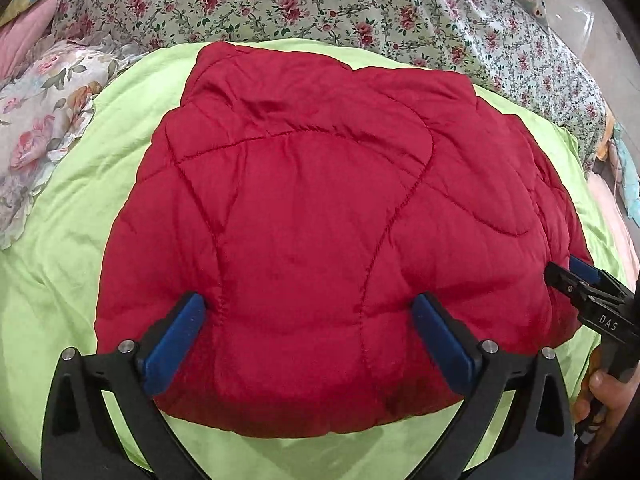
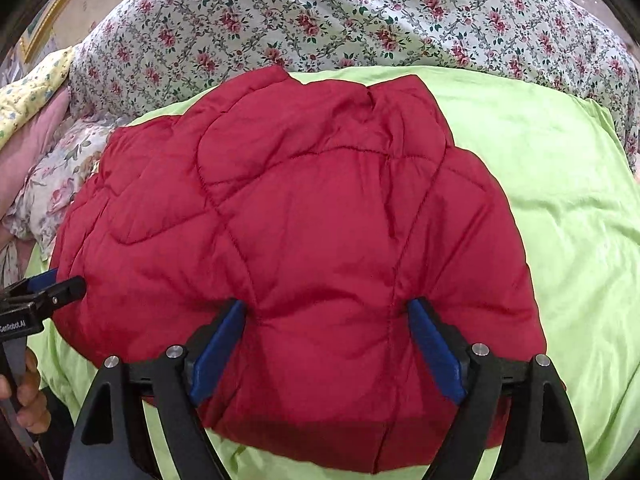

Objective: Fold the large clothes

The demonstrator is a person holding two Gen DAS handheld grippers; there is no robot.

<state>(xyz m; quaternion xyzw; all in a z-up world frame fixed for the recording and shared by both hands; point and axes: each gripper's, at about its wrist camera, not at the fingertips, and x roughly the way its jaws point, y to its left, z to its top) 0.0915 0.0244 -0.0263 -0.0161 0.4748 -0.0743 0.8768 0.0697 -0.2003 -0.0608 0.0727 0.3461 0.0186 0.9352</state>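
a red quilted jacket (image 1: 320, 208) is seen folded into a puffy bundle, laid on a lime-green sheet (image 1: 60, 280) that is spread over a bed. behind the sheet, a cover with small red flowers (image 1: 280, 4) is seen, and to the left a pillow with larger pastel flowers (image 1: 44, 112) is tucked against the sheet's edge.

the left gripper (image 1: 310, 316) is held over the near edge of the jacket with its blue pads (image 1: 176, 344) spread wide; padded fabric bulges up between them, and the fingertips are set against the cloth at either side, but nothing is pinched or lifted. the right gripper (image 2: 326, 320) is placed the same way further along the same near edge, its jaws parted and only resting on the bundle. each gripper is caught at the border of the other's view: the right gripper at the jacket's right edge, with a hand (image 1: 600, 392) wrapped around its handle, and the left gripper at the jacket's left edge, with fingers (image 2: 28, 400) on its grip.
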